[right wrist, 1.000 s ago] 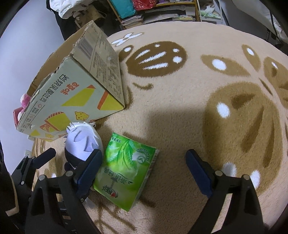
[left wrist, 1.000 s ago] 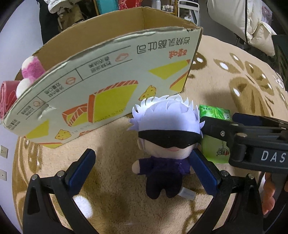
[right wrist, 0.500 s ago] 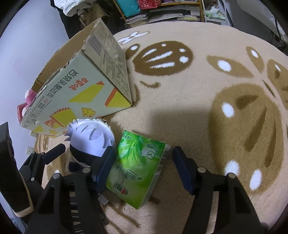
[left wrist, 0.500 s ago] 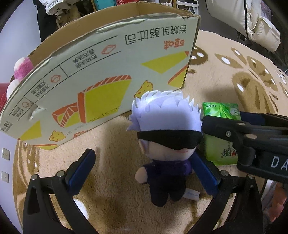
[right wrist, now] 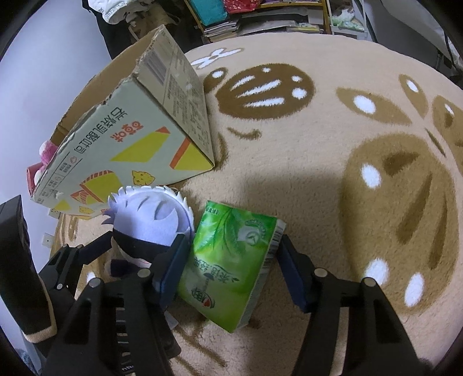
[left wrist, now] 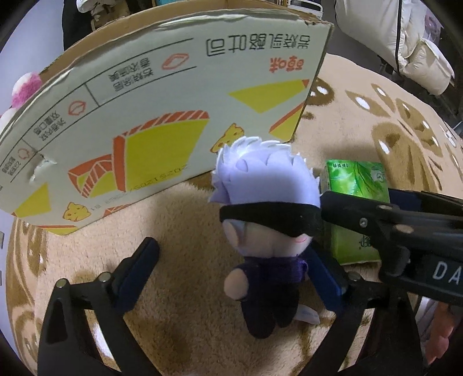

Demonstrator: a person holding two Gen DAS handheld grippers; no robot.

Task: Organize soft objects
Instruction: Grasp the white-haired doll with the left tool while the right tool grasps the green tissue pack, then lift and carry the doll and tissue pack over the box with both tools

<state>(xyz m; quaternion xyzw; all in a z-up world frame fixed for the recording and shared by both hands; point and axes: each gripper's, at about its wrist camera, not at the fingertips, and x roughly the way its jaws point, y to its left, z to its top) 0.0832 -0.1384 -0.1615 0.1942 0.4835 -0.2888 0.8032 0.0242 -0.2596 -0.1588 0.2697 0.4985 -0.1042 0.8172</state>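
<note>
A plush doll (left wrist: pixel 266 228) with white hair, a black blindfold and dark clothes lies on the rug; it also shows in the right wrist view (right wrist: pixel 147 228). My left gripper (left wrist: pixel 231 272) is open around it, the right finger touching its side. A green tissue pack (right wrist: pixel 231 266) lies to the doll's right, also in the left wrist view (left wrist: pixel 357 185). My right gripper (right wrist: pixel 231 274) is closed in around the pack, both pads at its sides. A printed cardboard box (left wrist: pixel 162 115) stands behind, a pink plush (left wrist: pixel 26 86) poking from it.
The beige rug (right wrist: pixel 332 179) with brown and white patterns covers the floor. The box also shows in the right wrist view (right wrist: pixel 130 138). Shelves with books and cloth (right wrist: pixel 260 14) stand at the back. A white quilted item (left wrist: pixel 405 37) lies at the far right.
My right gripper moved forward over the tissue pack and narrowed onto it. My left gripper moved forward so the doll sits deeper between its fingers.
</note>
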